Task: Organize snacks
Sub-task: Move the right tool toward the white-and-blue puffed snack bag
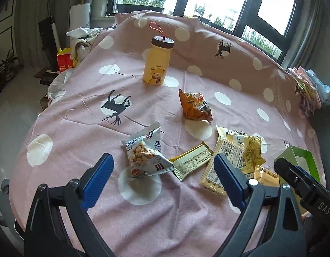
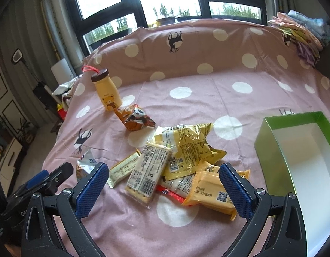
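Several snack packs lie on a pink dotted cloth [image 1: 79,128]. A grey-white peanut bag [image 1: 144,154] lies just ahead of my open, empty left gripper [image 1: 162,177]. An orange panda bag [image 1: 195,107] lies farther back; it also shows in the right wrist view [image 2: 136,117]. A cracker pack [image 2: 146,169], a yellow bag [image 2: 190,143], a small cream bar [image 2: 122,169] and an orange-yellow pack [image 2: 212,190] lie heaped ahead of my open, empty right gripper [image 2: 162,188]. A green box [image 2: 269,147] with a white inside stands open at the right.
A yellow bear bottle [image 1: 156,64] with a red loop stands at the back; it also shows in the right wrist view [image 2: 107,94]. Folded cloths [image 2: 297,34] lie at the far right corner. The cloth's raised back edge runs below the windows. The floor drops off at the left.
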Demonstrator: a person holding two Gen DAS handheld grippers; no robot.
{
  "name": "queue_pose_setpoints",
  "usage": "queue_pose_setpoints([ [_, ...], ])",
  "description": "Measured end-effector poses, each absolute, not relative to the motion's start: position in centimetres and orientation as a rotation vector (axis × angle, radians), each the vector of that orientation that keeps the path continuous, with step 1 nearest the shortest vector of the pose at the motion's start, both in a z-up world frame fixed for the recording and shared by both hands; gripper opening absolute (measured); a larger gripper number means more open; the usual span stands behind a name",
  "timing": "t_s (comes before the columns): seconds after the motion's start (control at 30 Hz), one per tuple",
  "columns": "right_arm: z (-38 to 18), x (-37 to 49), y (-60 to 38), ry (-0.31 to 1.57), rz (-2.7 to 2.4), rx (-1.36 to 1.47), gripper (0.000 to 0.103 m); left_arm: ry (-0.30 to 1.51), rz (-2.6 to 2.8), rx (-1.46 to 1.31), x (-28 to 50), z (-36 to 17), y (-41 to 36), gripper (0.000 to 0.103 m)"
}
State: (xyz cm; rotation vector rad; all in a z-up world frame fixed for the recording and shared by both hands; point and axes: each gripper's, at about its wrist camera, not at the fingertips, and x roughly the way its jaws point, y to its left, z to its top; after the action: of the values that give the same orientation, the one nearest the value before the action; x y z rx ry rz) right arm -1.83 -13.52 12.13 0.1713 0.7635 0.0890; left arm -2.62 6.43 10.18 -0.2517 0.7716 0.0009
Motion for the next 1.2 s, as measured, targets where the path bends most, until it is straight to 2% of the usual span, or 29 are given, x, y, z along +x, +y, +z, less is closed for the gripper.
queue_pose_setpoints([
  [1.2, 10.9, -1.2, -12.9, 0.827, 0.071, 0.161, 0.103, 0.905, -0.089, -0.302, -2.0, 8.5, 5.6, 0.094],
])
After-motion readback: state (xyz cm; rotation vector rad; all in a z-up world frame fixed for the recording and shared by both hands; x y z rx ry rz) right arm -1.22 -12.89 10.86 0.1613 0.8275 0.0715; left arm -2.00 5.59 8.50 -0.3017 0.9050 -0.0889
